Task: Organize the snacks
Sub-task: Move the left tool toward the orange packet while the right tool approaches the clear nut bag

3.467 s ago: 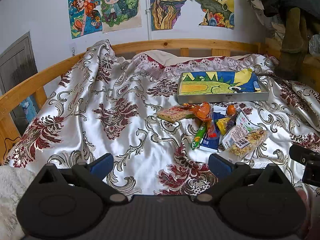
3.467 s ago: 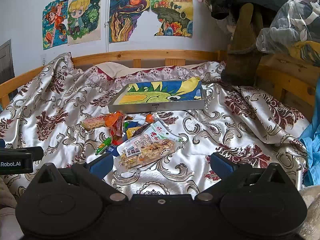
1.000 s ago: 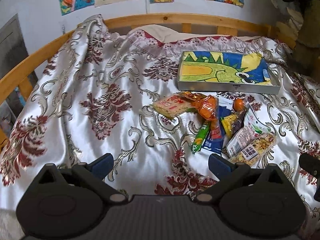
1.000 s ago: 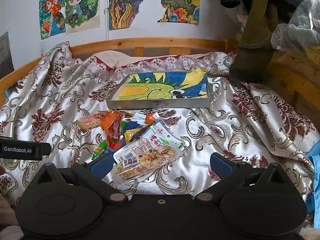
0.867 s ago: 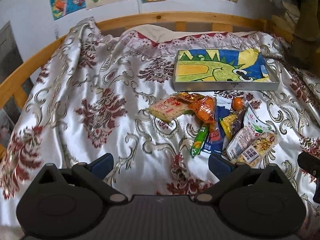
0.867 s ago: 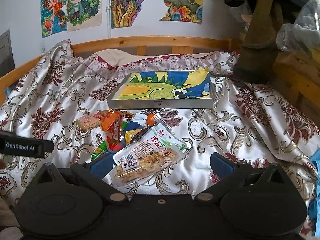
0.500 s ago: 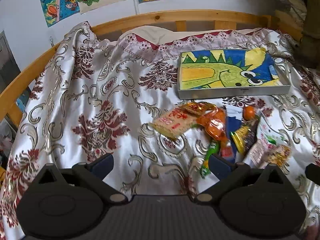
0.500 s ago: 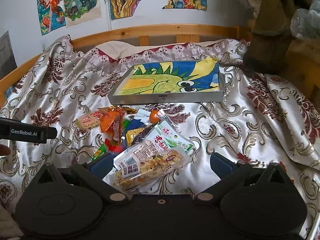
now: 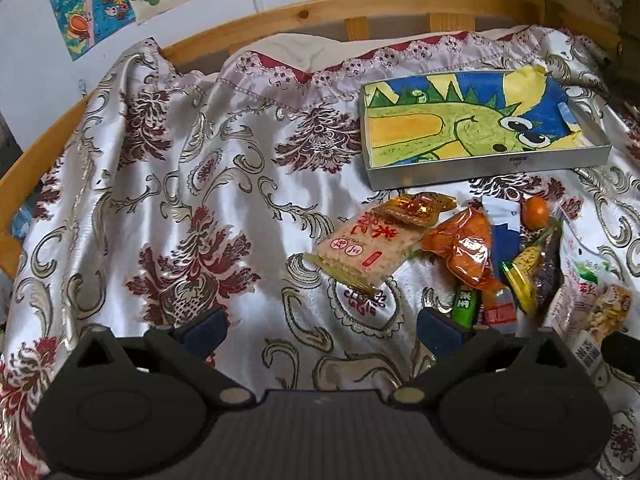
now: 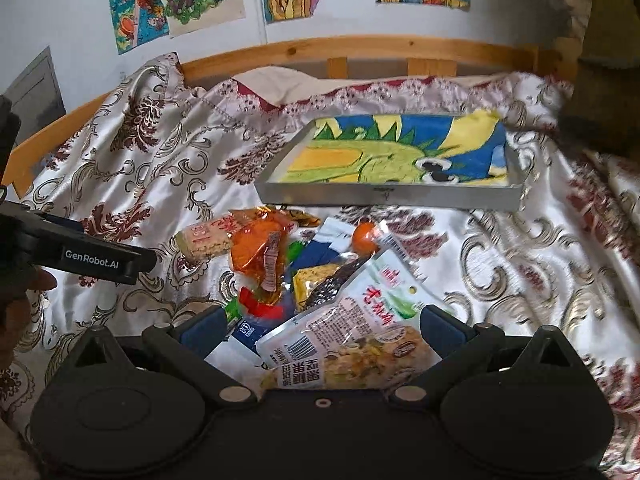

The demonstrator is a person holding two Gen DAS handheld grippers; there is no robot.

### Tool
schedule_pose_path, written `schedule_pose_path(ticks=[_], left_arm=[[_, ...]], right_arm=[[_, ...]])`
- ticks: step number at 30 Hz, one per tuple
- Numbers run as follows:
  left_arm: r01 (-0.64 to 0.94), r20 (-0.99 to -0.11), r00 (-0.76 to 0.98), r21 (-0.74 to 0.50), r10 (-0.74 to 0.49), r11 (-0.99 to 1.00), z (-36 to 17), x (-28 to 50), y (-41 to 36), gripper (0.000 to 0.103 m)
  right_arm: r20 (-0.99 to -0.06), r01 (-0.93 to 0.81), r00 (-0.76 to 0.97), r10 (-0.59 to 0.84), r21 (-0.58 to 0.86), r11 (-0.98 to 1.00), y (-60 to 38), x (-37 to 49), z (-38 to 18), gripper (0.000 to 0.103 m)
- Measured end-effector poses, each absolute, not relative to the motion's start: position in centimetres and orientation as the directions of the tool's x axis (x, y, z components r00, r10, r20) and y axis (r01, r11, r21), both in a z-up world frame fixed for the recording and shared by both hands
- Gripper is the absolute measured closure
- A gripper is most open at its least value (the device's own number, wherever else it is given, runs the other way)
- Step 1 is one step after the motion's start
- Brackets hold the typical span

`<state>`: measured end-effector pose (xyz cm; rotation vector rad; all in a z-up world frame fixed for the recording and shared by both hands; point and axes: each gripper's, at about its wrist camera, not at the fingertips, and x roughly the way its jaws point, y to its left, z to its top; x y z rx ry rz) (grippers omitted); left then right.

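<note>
- The left claw (image 9: pixel 320 326) is spread wide and holds nothing, low in its frame over the patterned bedspread (image 9: pixel 180 184); its right finger (image 9: pixel 438 330) sits just beside a green stick pack (image 9: pixel 465 302).
- The right claw (image 10: pixel 320 326) is also wide and empty, and a big nut bag (image 10: pixel 348 336) lies between its fingers at the bottom centre of that view.
- The snacks lie in a loose heap, right of centre in the left view: a cracker pack (image 9: pixel 366 250) at the heap's left edge, an orange bag (image 9: pixel 464 250) beside it, and a small orange ball (image 9: pixel 536 212) further up.
- Above the heap, in the upper right, a shallow tray (image 9: pixel 492 166) with a dragon drawing on its floor sits on the bed, close to the snacks.
- Drawings (image 10: pixel 176 0) hang on the wall at the top.
</note>
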<state>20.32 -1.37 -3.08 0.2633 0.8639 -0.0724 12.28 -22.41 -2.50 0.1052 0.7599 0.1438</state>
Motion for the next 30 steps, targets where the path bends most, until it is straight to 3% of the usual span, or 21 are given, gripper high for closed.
schedule_pose_path(ticks=[9, 17, 30], left_arm=[[0.205, -0.825, 0.563, 0.085, -0.047, 0.975, -3.7, 21.1, -0.7, 0.000], [0.206, -0.818, 0.572, 0.073, -0.059, 0.976, -3.9, 22.5, -0.4, 0.000], [0.335, -0.793, 0.569, -0.020, -0.219, 0.942, -5.0, 24.9, -1.5, 0.000]], right_arm=[[-0.734, -0.035, 0.658, 0.167, 0.192, 0.981, -23.2, 13.0, -3.6, 0.001], [-0.760, 0.017, 0.613, 0.216, 0.286, 0.958, -23.8, 13.6, -4.6, 0.001], [-0.771, 0.079, 0.590, 0.239, 0.350, 0.933, -24.5, 14.0, -5.8, 0.006]])
